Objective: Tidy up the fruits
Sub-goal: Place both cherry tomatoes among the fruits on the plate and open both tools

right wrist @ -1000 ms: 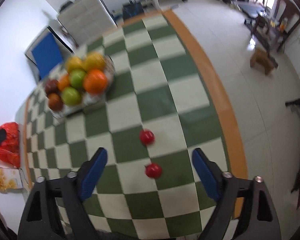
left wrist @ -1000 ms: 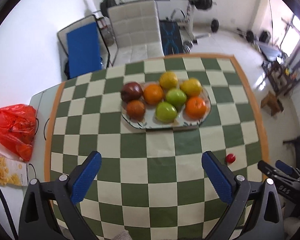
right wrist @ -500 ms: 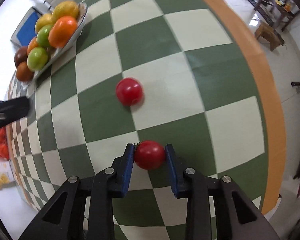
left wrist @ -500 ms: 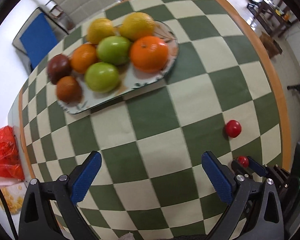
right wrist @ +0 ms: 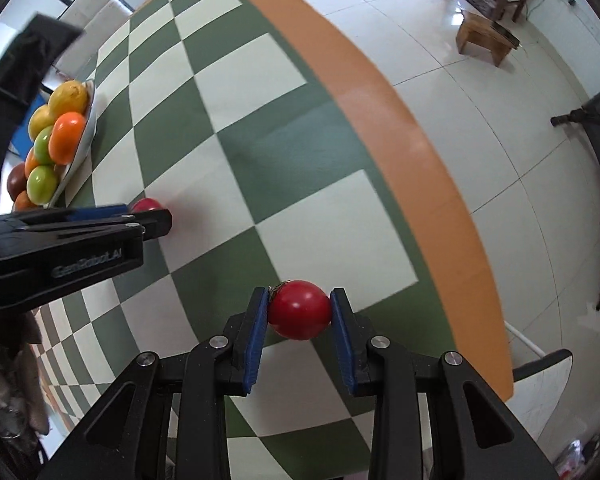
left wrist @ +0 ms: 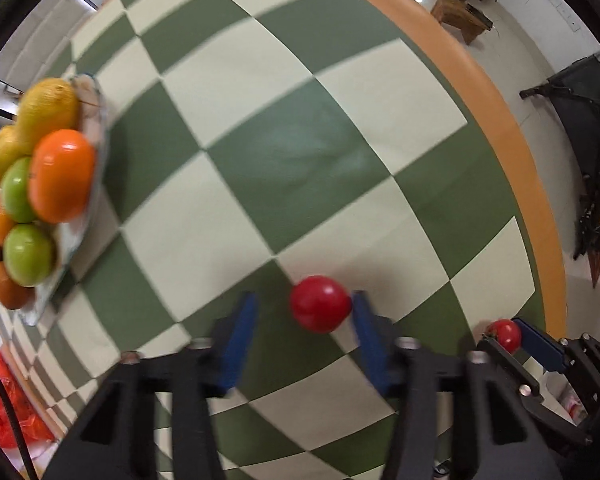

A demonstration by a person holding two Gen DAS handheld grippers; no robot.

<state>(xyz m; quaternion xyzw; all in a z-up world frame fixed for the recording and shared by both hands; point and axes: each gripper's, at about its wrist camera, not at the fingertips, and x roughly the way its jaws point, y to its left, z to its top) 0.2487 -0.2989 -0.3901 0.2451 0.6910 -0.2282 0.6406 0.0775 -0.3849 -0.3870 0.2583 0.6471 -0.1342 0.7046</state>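
Two small red tomatoes are on the green-and-cream checked table. My right gripper (right wrist: 300, 291) is shut on one tomato (right wrist: 299, 310) near the orange table edge; the left wrist view shows this pair at the lower right, tomato (left wrist: 504, 335) in gripper (left wrist: 502, 330). My left gripper (left wrist: 304, 296) is open around the other tomato (left wrist: 320, 304), which touches the right pad, with a gap to the left pad. A plate (left wrist: 96, 120) piled with oranges, green apples, yellow and dark fruit sits at the far left.
The table's orange border (left wrist: 480, 92) curves along the right, with tiled floor beyond it. A wooden stool (right wrist: 486, 38) stands on the floor. A red plastic bag (left wrist: 4, 412) lies at the lower left. The left gripper's body (right wrist: 60, 248) crosses the right wrist view.
My left gripper has dropped from above the plate to the second tomato and narrowed its jaws around it. My right gripper closed on its tomato and stays shut on it.
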